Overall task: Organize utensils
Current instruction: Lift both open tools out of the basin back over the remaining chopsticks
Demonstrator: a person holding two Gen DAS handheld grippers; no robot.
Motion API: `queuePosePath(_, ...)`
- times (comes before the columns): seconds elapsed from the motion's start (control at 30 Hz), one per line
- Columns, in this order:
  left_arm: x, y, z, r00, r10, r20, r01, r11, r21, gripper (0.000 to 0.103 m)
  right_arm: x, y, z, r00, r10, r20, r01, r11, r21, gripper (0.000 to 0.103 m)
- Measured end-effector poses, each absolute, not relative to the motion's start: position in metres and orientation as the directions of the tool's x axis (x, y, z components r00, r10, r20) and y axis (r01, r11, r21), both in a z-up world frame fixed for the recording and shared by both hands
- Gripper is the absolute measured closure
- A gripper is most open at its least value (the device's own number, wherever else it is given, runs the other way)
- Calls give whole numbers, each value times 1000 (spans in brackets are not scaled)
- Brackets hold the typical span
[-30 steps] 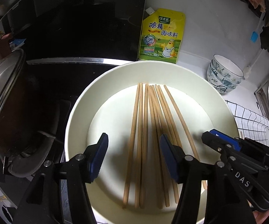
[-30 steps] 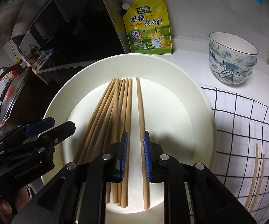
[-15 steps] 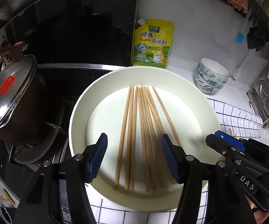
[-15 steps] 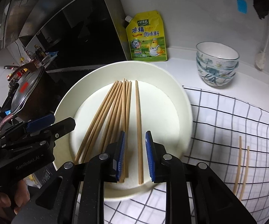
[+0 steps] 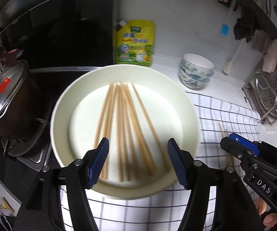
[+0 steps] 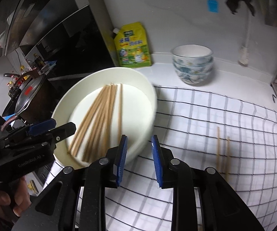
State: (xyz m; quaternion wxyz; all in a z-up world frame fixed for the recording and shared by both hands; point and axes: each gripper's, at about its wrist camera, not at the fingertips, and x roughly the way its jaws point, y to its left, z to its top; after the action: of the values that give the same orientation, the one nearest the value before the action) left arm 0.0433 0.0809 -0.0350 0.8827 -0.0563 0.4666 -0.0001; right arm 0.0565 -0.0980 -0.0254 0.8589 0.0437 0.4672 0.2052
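Several wooden chopsticks (image 5: 123, 127) (image 6: 98, 115) lie side by side in a wide cream plate (image 5: 184, 104) (image 6: 148, 104). My left gripper (image 5: 137, 162) hovers above the plate's near rim, jaws wide and still opening, nothing pinched between them. My right gripper (image 6: 138, 161) hangs over the plate's right rim and the checked cloth, its jaws opening and holding nothing. Two more chopsticks (image 6: 222, 152) (image 5: 223, 134) rest on the cloth to the right.
A white cloth with black grid lines (image 6: 205, 125) covers the counter. Stacked patterned bowls (image 6: 193, 65) (image 5: 196, 71) and a yellow seasoning pouch (image 5: 134, 42) stand at the back. A lidded dark pot (image 5: 5, 96) sits on the stove at left. A metal rack (image 5: 275, 92) is at far right.
Both grippers have pulled back and up from the plate. The right gripper's jaws went from nearly closed over the chopsticks to parted, and it shifted right over the cloth.
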Motion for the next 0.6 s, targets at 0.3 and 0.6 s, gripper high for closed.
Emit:
queuePosePath(0.3, 41, 25, -40, 551, -110, -827, 27, 993, -114, 38, 33, -175, -40, 495, 309, -812, -200, 950, 239, 71)
queuePosePath(0.6, 38, -23, -54, 526, -134, -840, 76, 991, -111, 29, 20, -229, -74, 461, 241, -854, -117, 971, 210, 62)
